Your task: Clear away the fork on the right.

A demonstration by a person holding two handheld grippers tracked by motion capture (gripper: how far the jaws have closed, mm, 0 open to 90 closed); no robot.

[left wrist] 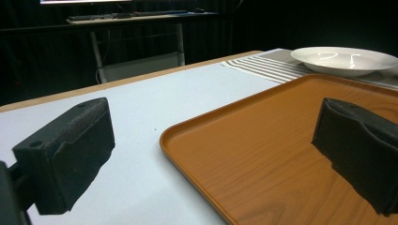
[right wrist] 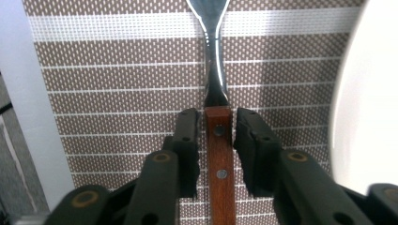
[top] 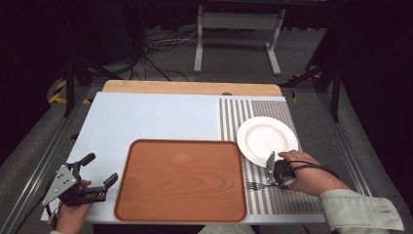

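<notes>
Fork with a wooden handle and a shiny metal neck is lying flat on the striped placemat, just beside the white plate. In the right gripper view its handle is running straight up between the two black jaws of the right gripper; the pads are flanking the wood closely, with a thin sliver of mat showing on each side, so the jaws are not clenching it yet. From the high view, the right gripper is sitting low over the mat under the person's right hand, and the fork's tines are poking out toward the tray.

The plate is sitting empty on the far part of the placemat. The wooden tray is lying at the near middle of the pale blue table, with nothing in it.

The left gripper is resting at the near left corner of the table, its jaws spread wide and released, holding nothing; in the left gripper view one jaw is hanging over the tray and the other over the table.

The fork's tines are cut off at the top of the right gripper view, and the handle's end is hidden below its bottom edge. The person's right hand is covering most of the right gripper in the high view.
</notes>
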